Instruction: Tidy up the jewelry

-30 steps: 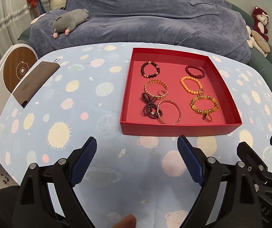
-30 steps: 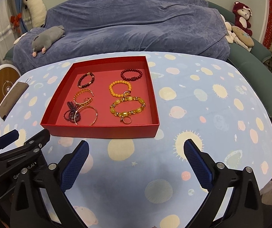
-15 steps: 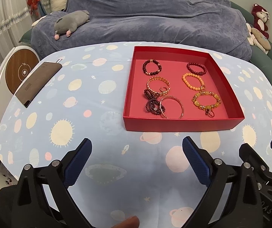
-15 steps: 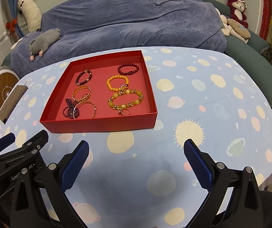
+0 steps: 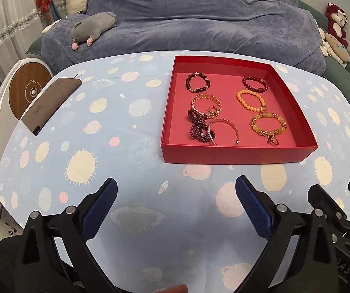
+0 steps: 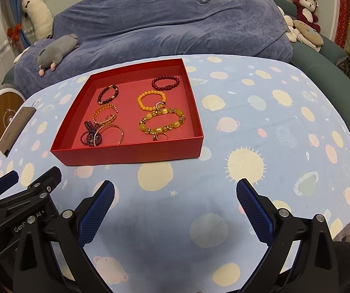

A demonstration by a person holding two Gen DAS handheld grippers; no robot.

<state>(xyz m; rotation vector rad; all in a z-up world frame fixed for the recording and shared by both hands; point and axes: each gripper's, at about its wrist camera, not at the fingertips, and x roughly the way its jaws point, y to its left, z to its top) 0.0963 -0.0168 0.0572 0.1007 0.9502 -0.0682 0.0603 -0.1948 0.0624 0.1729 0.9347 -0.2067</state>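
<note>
Both tongs, left [image 5: 175, 190] and right [image 6: 175, 193], gape empty over the tabletop [image 5: 131, 171]; we'd untangle the purple bracelet [image 5: 199, 128] in the red box [image 5: 236, 155] slowly, gripping beads only.

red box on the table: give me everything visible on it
The red box is a shallow, open-topped square tray, seemingly cardboard, with low upright walls and a paler red floor. It sits flat on the planet-print tablecloth, ahead of both grippers and untouched by either. Inside lie several bracelets in two rough columns: dark beaded ones at the back, an orange bead bracelet, a yellow stone bracelet, and gold bangles tangled with dark beads at the near left.
</note>
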